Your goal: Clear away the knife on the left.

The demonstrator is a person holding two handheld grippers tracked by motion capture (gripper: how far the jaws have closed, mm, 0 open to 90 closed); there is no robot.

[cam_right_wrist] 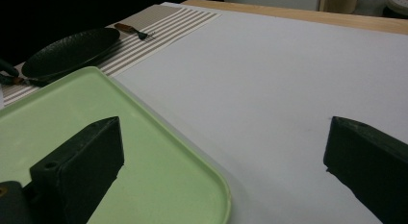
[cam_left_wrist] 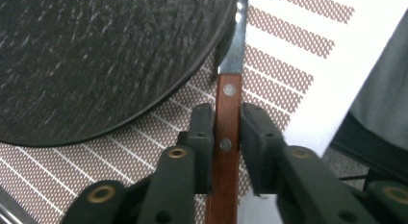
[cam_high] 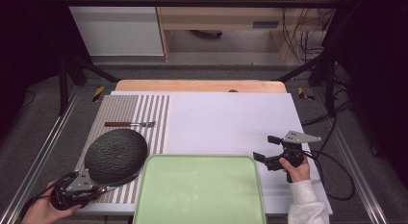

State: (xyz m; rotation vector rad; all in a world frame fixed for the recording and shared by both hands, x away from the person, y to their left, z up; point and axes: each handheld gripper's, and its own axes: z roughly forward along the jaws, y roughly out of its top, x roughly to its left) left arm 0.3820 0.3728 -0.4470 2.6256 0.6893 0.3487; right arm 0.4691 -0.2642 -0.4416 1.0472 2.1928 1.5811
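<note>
white table (cam_high: pixel 226 123): green tray (cam_high: pixel 199 190) empty; left hand-held gripper (cam_left_wrist: pixel 226 137) clamps wooden-handled knife (cam_left_wrist: pixel 227 152); right hand-held gripper (cam_high: pixel 266 148) released.

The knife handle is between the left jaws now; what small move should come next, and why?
Probably lift the knife slightly and draw it back: the left gripper jaws flank its wooden handle, and its blade lies under the edge of the dark plate.

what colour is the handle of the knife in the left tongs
Reddish-brown wood with two silver rivets, on the knife handle; clearest in the left gripper view.
</note>
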